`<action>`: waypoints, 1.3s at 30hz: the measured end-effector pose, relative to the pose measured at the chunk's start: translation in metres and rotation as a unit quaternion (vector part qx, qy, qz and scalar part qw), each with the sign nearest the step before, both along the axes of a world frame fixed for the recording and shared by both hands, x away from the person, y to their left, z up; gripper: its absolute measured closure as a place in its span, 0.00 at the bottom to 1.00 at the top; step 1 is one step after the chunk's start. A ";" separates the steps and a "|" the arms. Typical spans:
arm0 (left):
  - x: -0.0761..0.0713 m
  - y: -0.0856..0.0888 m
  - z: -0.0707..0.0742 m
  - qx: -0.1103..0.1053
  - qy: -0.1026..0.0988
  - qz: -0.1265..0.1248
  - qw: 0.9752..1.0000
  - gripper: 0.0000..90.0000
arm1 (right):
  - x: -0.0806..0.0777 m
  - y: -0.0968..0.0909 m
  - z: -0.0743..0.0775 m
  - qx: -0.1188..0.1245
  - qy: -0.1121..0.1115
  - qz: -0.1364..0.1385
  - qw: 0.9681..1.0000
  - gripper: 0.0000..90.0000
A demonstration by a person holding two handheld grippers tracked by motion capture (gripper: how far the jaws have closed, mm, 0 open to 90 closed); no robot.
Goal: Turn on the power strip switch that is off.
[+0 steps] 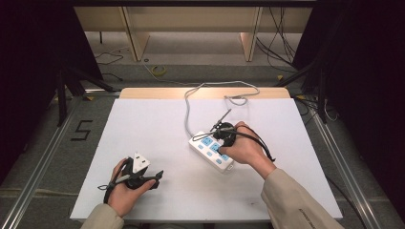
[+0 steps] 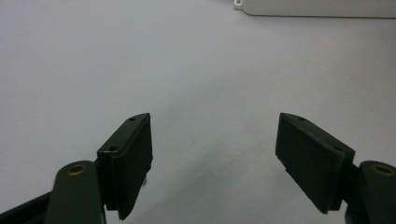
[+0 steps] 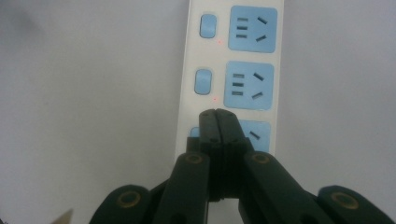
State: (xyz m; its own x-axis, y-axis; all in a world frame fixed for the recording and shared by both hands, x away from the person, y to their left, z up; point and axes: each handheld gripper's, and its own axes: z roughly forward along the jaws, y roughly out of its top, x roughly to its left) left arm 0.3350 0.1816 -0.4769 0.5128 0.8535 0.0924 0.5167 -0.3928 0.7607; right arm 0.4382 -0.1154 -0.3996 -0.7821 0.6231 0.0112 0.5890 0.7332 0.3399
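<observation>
At 7 o'clock on the white desk (image 1: 157,138), nearest the person, the left hand (image 1: 125,191) holds the left tool (image 1: 143,177) low over bare surface; its own view shows the jaws (image 2: 215,154) spread wide apart with nothing between them, and a sliver of the strip's white casing (image 2: 317,7) at the top edge, well clear. Farther in, at about 3 o'clock from the desk's middle, the right hand (image 1: 246,148) brings the right tool (image 1: 220,136) down on the power strip (image 1: 210,150), which lies diagonally there. The right gripper view adds what the high view cannot resolve: the jaws are pressed together, tips (image 3: 218,119) over the strip (image 3: 233,70) at the nearest of three blue sockets, beside its blue switch; whether they touch it is unclear. Two small red lights show by the other switches. Beyond, the strip's grey cord (image 1: 191,102) loops toward 12 o'clock at the desk's far edge.
</observation>
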 end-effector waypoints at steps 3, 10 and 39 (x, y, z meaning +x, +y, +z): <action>0.000 0.000 0.000 0.000 0.000 0.000 1.000 0.30 | 0.000 0.001 -0.002 -0.002 0.001 0.002 1.000 1.00; 0.000 0.000 0.000 0.001 0.001 -0.002 1.000 0.31 | 0.002 0.002 -0.005 -0.005 0.004 0.000 1.000 1.00; 0.000 -0.001 0.000 0.001 0.001 -0.004 1.000 0.31 | 0.003 0.010 -0.022 -0.019 0.019 0.008 1.000 1.00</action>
State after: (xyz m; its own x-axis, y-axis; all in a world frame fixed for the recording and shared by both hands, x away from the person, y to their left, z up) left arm 0.3349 0.1811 -0.4767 0.5205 0.8488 0.0926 0.5155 -0.3989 0.7584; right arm 0.4412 -0.1050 -0.4215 -0.7913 0.6111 0.0177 0.5893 0.7547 0.2886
